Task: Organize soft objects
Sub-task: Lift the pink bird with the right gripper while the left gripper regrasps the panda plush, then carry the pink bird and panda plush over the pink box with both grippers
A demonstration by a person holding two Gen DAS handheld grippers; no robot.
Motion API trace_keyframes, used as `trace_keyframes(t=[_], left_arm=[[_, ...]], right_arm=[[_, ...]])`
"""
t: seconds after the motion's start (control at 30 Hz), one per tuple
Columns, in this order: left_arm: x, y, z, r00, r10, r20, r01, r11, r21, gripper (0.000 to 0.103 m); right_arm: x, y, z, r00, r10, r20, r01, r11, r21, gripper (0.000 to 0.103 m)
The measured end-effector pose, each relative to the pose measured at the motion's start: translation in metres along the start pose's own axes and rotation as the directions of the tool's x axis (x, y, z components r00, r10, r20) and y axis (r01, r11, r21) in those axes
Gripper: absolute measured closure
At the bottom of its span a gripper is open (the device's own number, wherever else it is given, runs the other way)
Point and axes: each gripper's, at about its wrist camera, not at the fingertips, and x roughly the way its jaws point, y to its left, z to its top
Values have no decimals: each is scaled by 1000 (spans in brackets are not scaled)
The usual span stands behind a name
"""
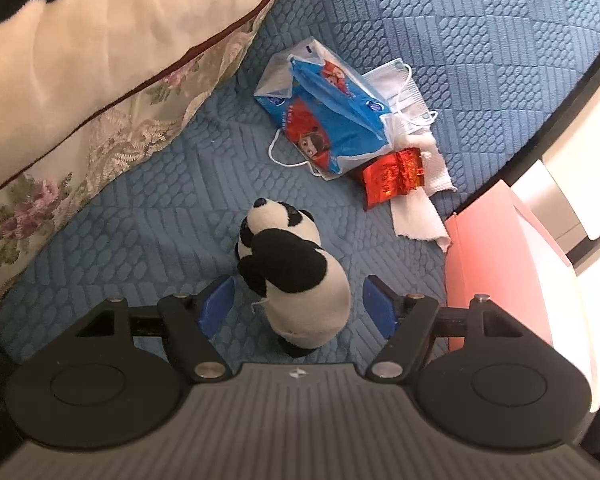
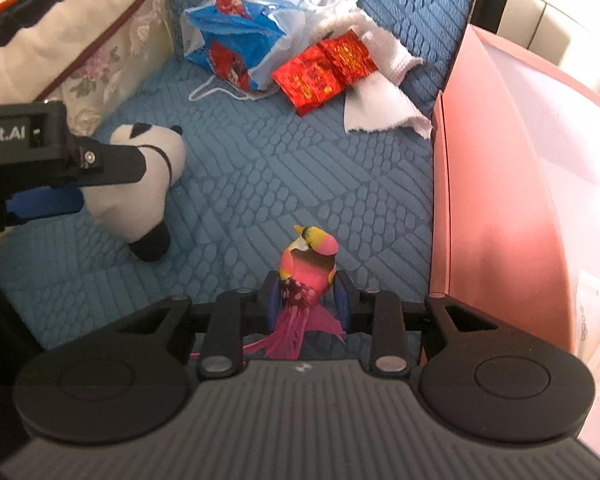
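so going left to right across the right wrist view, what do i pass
left gripper → panda plush → pink toy bird held in the right gripper → pink bin

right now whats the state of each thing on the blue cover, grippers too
left gripper: open, pads clear of the panda between them
right gripper: shut on the toy bird
panda plush: resting on the blue cover, not gripped
toy bird: upright, gripped
face mask packet: crumpled, torn open
red foil packet: lying flat
paper towel: rumpled
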Motion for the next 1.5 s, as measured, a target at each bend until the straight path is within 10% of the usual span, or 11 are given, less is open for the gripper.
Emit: trace_keyframes(t=[0.37, 0.67, 1.5], left_arm=[[6, 1, 3, 1000, -15, -14, 15, 1000, -12, 28], [11, 0, 4, 1000, -14, -20, 14, 1000, -12, 29], [22, 3, 6, 1000, -16, -16, 16, 999, -28, 53]], right_arm=[[-4, -3, 2, 998, 60, 21, -61, 998, 28, 51], [10, -5, 0, 999, 35, -25, -34, 999, 27, 74], [8, 1, 1, 1000, -1, -15, 1, 1000, -15, 74]])
